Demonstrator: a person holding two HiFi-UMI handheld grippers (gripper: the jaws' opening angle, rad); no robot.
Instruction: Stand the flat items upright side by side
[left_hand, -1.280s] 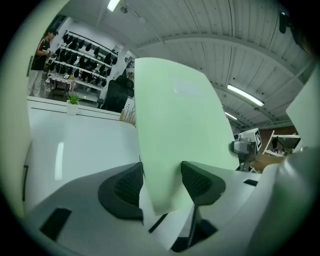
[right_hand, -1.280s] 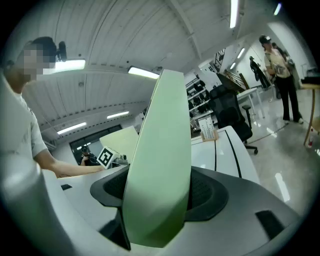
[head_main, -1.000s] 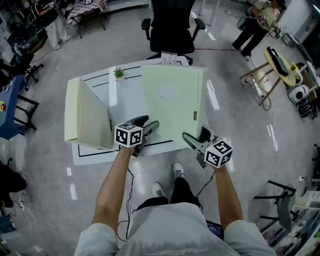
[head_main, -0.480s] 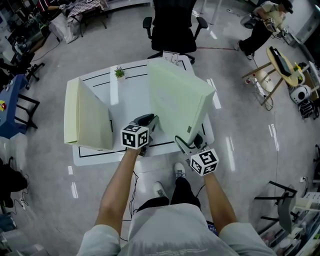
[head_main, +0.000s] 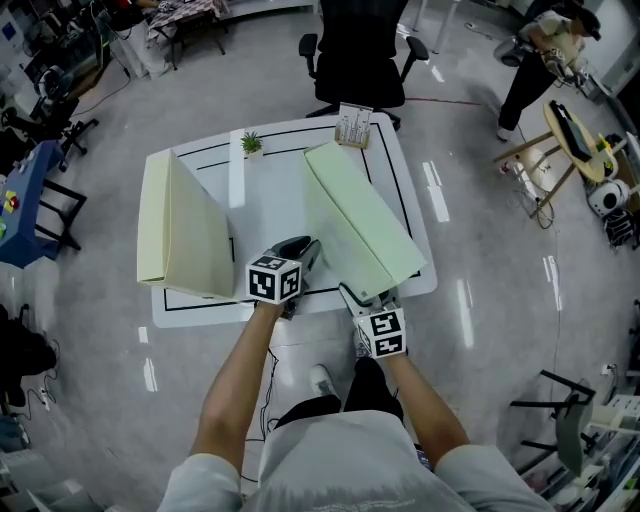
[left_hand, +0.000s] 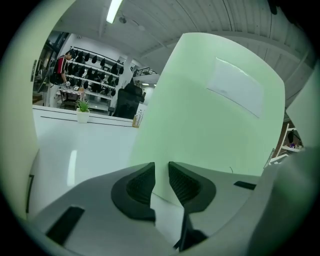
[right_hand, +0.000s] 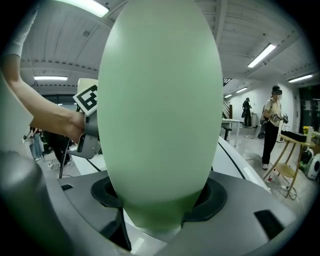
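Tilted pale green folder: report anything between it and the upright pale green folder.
Between the tilted pale green folder and the upright pale green folder sits the left gripper at the white table's near edge, its jaws just closed in, grip unclear; a small potted plant stands at the far edge.

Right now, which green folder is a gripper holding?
The right folder: it is tilted, with its near end clamped in the right gripper. The left folder stands alone on the table, untouched.
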